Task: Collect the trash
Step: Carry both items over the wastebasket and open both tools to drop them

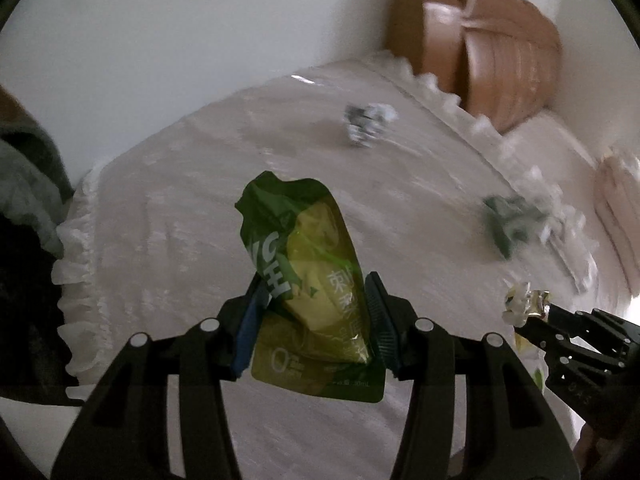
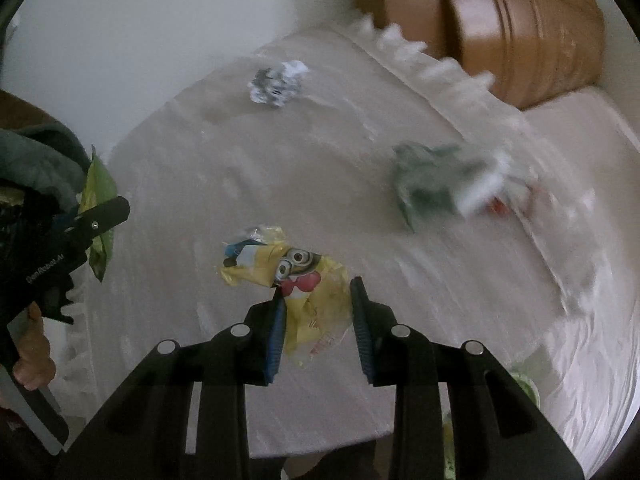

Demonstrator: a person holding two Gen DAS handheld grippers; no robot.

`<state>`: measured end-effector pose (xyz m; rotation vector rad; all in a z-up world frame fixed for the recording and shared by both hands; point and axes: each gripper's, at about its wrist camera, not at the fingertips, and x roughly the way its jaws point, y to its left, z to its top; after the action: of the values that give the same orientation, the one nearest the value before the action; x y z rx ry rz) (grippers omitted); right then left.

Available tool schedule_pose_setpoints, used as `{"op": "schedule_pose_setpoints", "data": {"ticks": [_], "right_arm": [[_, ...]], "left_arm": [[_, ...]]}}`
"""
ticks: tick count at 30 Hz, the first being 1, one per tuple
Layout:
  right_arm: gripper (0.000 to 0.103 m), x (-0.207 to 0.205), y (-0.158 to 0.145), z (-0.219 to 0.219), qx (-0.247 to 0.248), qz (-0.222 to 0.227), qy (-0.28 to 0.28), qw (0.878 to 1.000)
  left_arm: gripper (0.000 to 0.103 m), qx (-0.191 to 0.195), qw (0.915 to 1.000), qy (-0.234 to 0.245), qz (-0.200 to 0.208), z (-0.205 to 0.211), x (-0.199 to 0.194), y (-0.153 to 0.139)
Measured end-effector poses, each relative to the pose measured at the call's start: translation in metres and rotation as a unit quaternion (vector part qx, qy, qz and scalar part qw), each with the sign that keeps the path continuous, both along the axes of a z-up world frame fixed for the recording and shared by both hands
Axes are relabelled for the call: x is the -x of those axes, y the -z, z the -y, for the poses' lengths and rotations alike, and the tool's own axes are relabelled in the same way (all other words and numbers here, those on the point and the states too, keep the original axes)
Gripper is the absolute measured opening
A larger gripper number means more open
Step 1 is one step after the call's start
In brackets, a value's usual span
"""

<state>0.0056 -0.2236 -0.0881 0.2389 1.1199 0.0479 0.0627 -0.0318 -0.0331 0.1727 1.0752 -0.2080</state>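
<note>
The left claw (image 1: 316, 312) is closed on a green pouch (image 1: 308, 280), pinching it between both fingers and holding it above the pink bed (image 1: 180, 200). The right claw (image 2: 318, 320) grips a yellow wrapper (image 2: 304, 284) printed with a goggle-eyed cartoon face, also held over the bed. Two more pieces of trash lie on the cover: a crumpled white paper (image 2: 276, 80) near the far edge, and a blurred green-and-white wrapper (image 2: 440, 184) to its right, well apart from it. A brown headboard (image 2: 520, 28) stands behind the bed's frilled edge.
</note>
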Motion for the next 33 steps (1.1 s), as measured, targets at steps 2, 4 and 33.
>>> {"op": "schedule_pose_setpoints", "data": {"ticks": [2,4,33], "right_arm": [[0.031,0.018,0.001,0.016,0.001,-0.003,0.018,1.000],[0.031,0.030,0.003,0.028,0.002,-0.004,0.033,0.999],[0.033,0.231,0.052,0.192,0.016,-0.049,0.264,0.963]], "left_arm": [[0.049,0.002,0.9999,0.015,-0.002,0.012,0.007,0.001],[0.049,0.003,0.9995,0.032,-0.003,0.027,0.014,0.000],[0.049,-0.028,0.9514,0.306,-0.020,0.231,0.151,0.020]]}}
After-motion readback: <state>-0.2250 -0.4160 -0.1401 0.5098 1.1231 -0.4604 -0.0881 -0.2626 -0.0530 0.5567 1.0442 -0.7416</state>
